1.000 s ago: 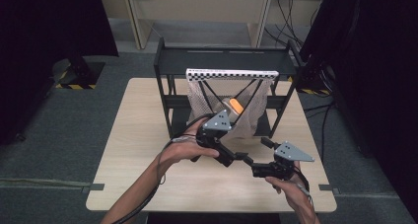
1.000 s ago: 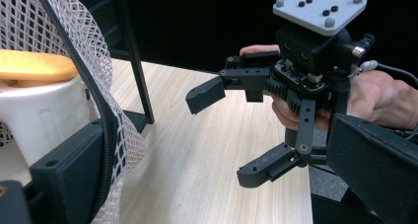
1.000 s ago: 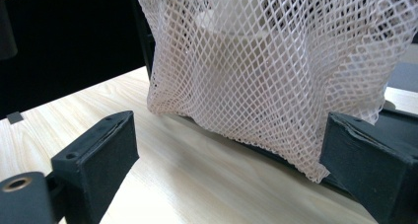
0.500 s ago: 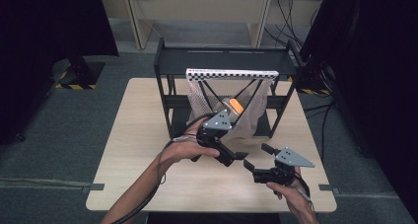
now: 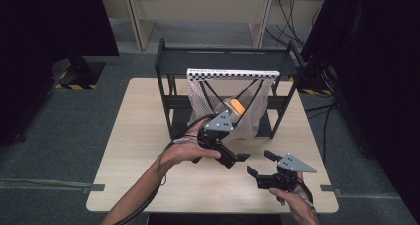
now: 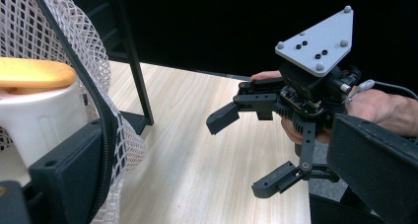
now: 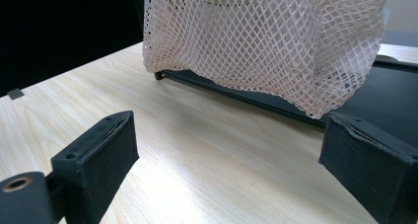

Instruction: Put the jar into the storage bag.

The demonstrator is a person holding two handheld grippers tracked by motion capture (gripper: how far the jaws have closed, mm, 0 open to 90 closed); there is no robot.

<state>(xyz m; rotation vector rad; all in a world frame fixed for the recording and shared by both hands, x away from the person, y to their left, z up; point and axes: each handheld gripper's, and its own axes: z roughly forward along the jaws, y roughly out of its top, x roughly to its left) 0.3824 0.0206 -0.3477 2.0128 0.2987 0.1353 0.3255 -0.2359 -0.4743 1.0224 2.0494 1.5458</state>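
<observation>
A rack [image 5: 225, 61] stands on the far middle of the worktop [image 5: 138, 136]. A mesh bag [image 5: 252, 118] hangs inside the rack, under its top shelf, with a bottle [image 5: 233, 106] in it. The left gripper [image 5: 236, 158] sits just in front of the bag. The right gripper [image 5: 261, 163] lies nearer the front edge, to the right of the left one and close beside it.

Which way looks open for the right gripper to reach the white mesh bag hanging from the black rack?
Probably straight ahead: the right gripper has its jaws wide apart, with bare table between it and the white mesh bag, whose lower edge hangs free over the black rack base.
</observation>
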